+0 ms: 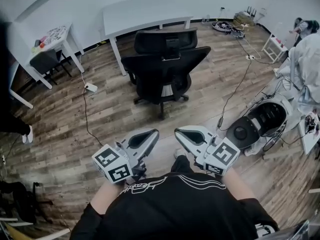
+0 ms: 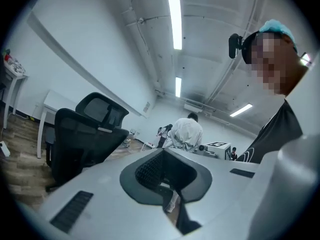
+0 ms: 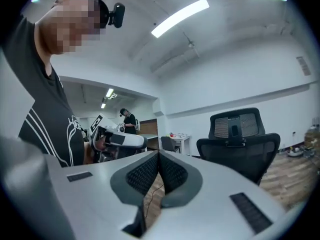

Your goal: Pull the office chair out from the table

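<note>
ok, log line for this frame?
office chair: out in front of table | left gripper: shut, empty | right gripper: shut, empty

You hold two tools: the left tool [image 1: 154, 134] and the right tool [image 1: 178, 132]. You face two chairs: the office chair [image 1: 162, 66] at twelve o'clock and a darker chair [image 1: 46, 61] at ten. There are two white benches: a long bench [image 1: 145, 11] and a small bench [image 1: 24, 41].

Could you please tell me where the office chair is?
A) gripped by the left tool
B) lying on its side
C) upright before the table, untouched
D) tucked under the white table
C: the office chair stands upright before the white table; the left tool and right tool are shut, away from it.
</note>
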`<state>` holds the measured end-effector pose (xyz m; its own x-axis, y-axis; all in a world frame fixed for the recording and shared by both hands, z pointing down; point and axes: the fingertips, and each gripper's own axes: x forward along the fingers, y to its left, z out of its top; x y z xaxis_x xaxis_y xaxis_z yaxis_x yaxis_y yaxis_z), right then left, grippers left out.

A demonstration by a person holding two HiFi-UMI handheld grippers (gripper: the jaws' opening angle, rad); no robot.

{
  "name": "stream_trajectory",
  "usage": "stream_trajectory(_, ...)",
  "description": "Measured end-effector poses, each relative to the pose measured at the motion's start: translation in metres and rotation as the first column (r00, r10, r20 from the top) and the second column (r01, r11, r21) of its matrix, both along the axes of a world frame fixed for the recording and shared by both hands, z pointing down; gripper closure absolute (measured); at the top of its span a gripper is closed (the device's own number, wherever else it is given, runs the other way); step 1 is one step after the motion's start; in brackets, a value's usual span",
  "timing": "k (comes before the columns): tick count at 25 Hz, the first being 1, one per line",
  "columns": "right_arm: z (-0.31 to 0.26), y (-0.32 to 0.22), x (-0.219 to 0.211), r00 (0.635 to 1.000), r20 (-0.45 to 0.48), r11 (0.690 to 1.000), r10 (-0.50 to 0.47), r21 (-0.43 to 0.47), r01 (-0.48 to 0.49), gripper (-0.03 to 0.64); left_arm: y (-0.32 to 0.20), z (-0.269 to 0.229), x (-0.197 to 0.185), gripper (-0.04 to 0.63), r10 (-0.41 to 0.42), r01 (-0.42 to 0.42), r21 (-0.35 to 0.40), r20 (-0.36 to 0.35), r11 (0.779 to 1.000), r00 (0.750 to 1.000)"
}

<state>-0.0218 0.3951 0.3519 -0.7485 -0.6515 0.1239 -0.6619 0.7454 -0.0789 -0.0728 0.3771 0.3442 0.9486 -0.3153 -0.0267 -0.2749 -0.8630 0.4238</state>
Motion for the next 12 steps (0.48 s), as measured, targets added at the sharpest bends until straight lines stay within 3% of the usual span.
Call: stream_trajectory(12,0.000,0.028,-0.006,1.000,0.013,1.000,0.020,0.006,-0.020,0.583,0.030,0.000,-0.004,0.589,0.043,-0.043,-0.003,-0.021,0.999,0.999)
